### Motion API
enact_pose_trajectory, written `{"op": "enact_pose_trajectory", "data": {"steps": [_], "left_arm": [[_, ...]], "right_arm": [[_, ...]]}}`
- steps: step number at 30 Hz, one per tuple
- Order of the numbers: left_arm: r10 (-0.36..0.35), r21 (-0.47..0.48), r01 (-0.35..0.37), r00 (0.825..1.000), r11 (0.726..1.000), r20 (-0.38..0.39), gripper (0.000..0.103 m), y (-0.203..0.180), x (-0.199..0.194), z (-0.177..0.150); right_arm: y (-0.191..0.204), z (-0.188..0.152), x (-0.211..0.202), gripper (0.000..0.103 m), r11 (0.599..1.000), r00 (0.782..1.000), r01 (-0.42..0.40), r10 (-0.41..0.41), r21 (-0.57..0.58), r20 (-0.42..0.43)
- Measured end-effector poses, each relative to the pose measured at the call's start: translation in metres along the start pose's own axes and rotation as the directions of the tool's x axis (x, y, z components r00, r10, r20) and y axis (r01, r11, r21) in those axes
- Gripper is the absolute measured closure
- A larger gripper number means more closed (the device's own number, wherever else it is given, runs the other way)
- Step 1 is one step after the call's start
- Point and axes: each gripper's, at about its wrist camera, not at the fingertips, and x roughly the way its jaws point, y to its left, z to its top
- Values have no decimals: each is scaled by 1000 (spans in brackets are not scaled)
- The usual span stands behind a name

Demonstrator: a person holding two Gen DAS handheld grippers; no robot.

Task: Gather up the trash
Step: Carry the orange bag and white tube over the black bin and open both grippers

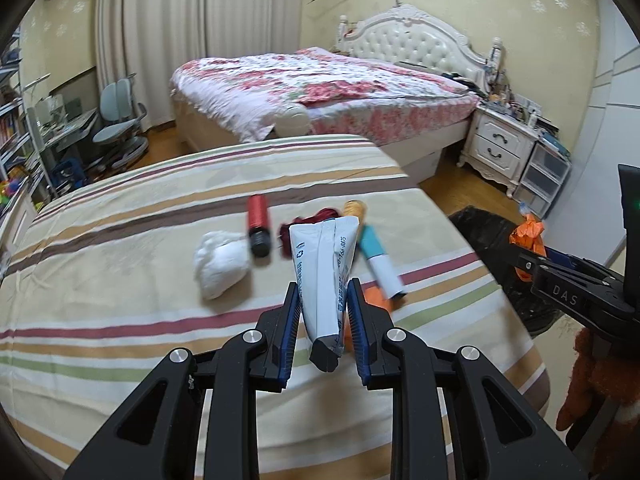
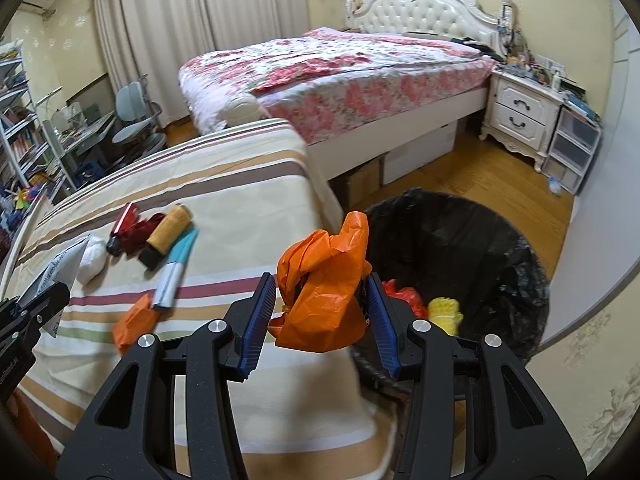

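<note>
My left gripper [image 1: 323,290] is shut on a white squeezed tube [image 1: 324,264] with a black cap, held above the striped bed [image 1: 120,280]. My right gripper [image 2: 322,282] is shut on a crumpled orange wrapper [image 2: 324,288], held at the bed's edge beside the black-lined trash bin [image 2: 472,240]. The bin [image 1: 492,232] holds red and yellow trash [image 2: 440,310]. On the bed lie a white paper wad [image 1: 220,262], a red spool [image 1: 258,224], a yellow spool [image 2: 168,226], dark red scraps [image 2: 138,234], a teal-and-white tube [image 2: 176,268] and an orange scrap [image 2: 134,322].
A floral bed [image 2: 360,76] stands behind the striped one. A white nightstand [image 2: 520,116] and plastic drawers [image 2: 572,152] are at the far right. A desk chair [image 1: 116,120] and shelves [image 1: 16,120] are at the left. Wooden floor [image 2: 480,176] surrounds the bin.
</note>
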Motion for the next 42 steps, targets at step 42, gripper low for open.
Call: {"op": "enact_pose_trajectory", "data": {"steps": [42], "left_arm": [[-134,237,142,990,961,-51,76,-172,111,41]], "right_arm": [[-124,10,42,57,979,989,147,-142,141,-45]]}}
